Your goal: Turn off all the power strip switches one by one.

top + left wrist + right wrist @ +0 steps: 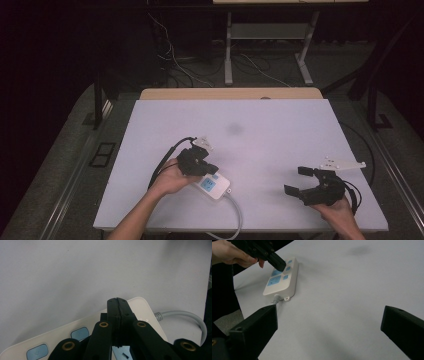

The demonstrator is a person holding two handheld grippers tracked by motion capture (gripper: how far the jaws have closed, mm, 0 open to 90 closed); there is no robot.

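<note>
I see a pale table (280, 125) across the high view's centre. Lower centre lies a white power strip (216, 187), its grey cable (235, 210) trailing toward the bottom edge. My left gripper (209, 170), jaws pressed together, hangs over the strip. My right gripper (299, 181), lower right, stands wide and holds nothing.

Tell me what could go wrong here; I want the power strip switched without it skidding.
The left gripper, jaws shut, hangs over the power strip, which lies loose on the table; a slanted push may slide it. The shut tips look wider than a button, so they might press two. The right gripper sits open and apart, so nothing steadies the strip.
</note>
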